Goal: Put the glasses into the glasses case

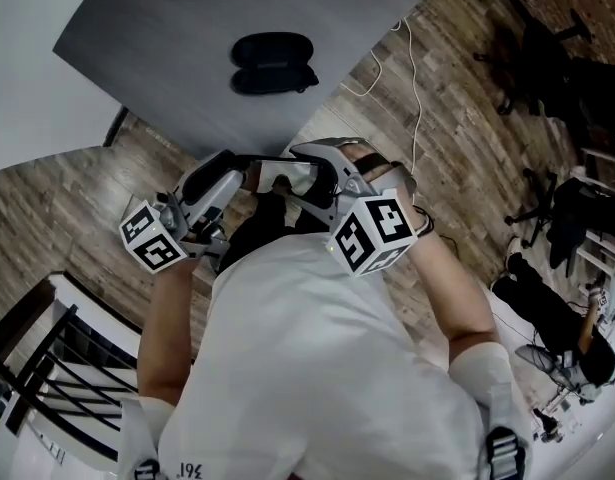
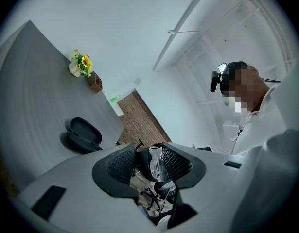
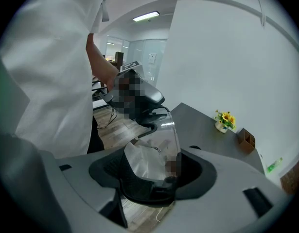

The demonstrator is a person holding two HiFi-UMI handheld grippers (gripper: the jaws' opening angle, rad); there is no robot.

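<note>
Glasses [image 1: 282, 176] were pinched by both claws — left gripper [image 2: 149, 163] and right gripper [image 3: 154, 171] closed on them. The glasses case [image 1: 274, 63] lay open, empty — placing remained.

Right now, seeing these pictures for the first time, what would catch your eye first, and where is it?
The glasses stand out first: they hang in the air in front of the person's chest, with the left gripper and the right gripper each closed on one end. Ahead of them, an open black glasses case lies on the grey table. Small yellow flowers brighten the table's far end by the wall.
</note>
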